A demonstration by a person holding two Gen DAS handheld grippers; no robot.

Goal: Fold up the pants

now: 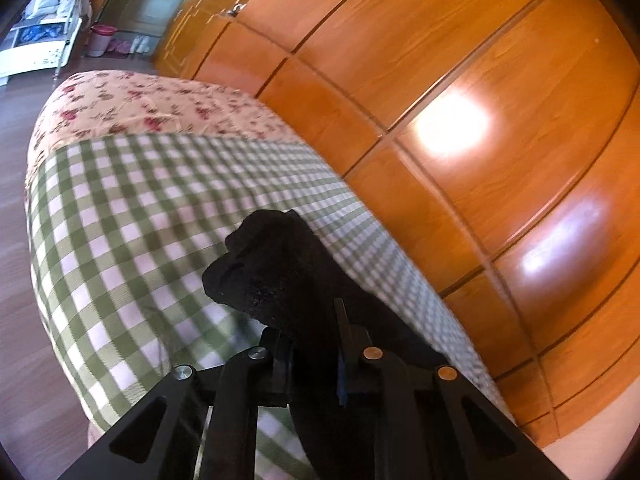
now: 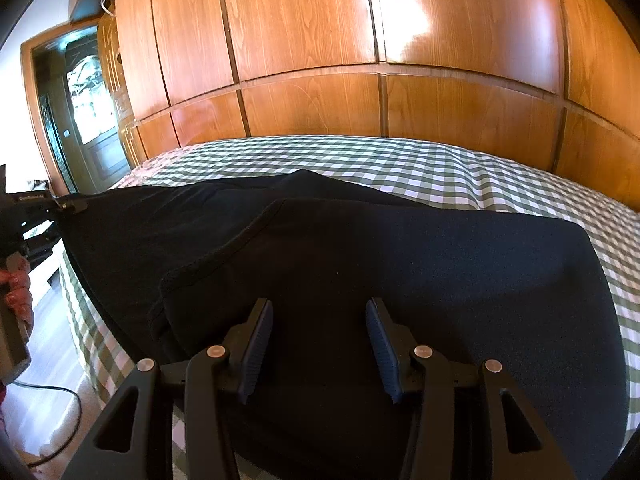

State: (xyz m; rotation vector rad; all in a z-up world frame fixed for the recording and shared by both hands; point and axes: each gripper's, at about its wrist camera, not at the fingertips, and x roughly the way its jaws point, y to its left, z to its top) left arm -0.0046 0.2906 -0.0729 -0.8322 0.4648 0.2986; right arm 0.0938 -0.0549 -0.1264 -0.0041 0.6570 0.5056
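My left tongs (image 1: 316,344) are clamped on a bunched corner of the black pants (image 2: 360,272), fabric sticking out ahead of the tips, lifted above the checked bed cover (image 1: 132,216). Right tongs (image 2: 320,344) gape wide, empty, hovering just over the pants, which lie spread on the bed straight ahead w/ a folded layer on top. Wood wardrobe (image 2: 320,40) beyond.
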